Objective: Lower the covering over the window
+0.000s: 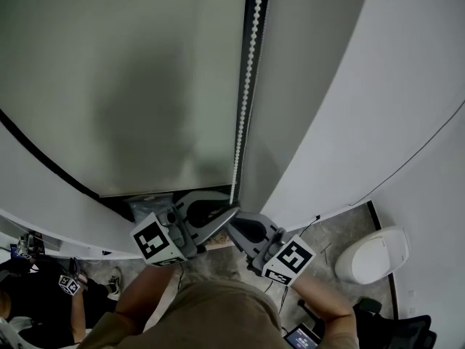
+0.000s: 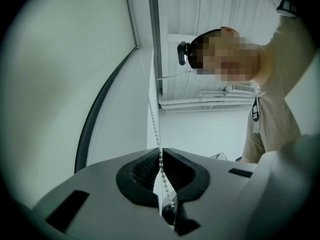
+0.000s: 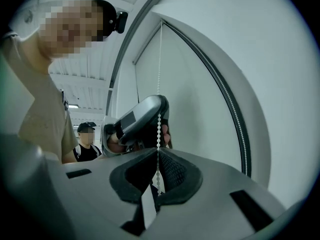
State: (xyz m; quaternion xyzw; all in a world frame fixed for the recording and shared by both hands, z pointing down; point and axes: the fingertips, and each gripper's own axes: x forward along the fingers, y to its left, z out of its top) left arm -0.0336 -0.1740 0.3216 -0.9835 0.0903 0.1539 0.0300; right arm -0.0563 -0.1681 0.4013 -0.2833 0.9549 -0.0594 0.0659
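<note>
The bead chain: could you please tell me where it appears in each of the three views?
Head view: the bead chain drops from top centre to lower centre, just right of the blind.
Left gripper view: the chain runs down the centre and is pinched in the left tool.
Right gripper view: the chain hangs at centre, pinched in the right tool.
Shared landmark: the pale blind beside the chain.

Left tongs (image 2: 160,151): matte grey rounded shell, tapering to tips. Black ribbed pads (image 2: 142,170) set in black surround. Dark rectangular slots in top face.
Right tongs (image 3: 158,151): same build and colours.
Left marker cube (image 1: 155,240), right marker cube (image 1: 290,259): white faces, black square patterns.
Person: beige short-sleeve shirt (image 1: 218,307), black head camera (image 2: 182,53).
</note>
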